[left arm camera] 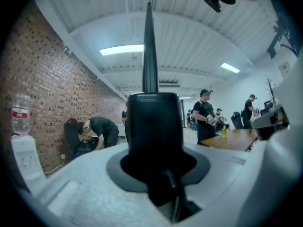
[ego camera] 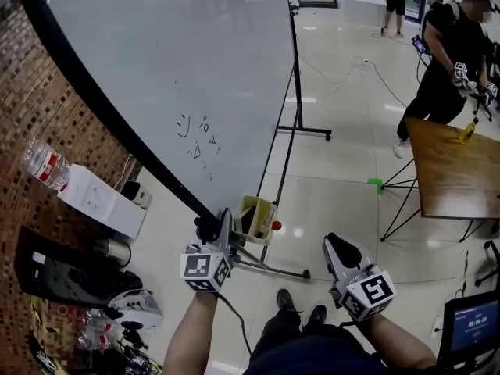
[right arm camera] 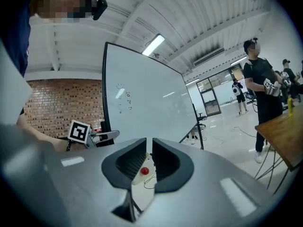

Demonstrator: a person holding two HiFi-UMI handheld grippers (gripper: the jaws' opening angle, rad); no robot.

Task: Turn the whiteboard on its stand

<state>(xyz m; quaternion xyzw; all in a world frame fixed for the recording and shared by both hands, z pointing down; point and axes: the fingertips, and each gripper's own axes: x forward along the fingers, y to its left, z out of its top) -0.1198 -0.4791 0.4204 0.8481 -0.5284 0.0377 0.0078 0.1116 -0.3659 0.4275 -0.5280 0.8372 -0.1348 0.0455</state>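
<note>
Head view: pinching whiteboard corner with left tongs at 7 o'clock; holding right tongs pressed together, empty, at 5 o'clock.

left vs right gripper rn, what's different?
Left gripper is clamped on the whiteboard's black edge; right gripper holds nothing, with its jaws almost together. Left reaches up to the board's near corner; right sits clear of the board. Both point forward and carry marker cubes.
</note>
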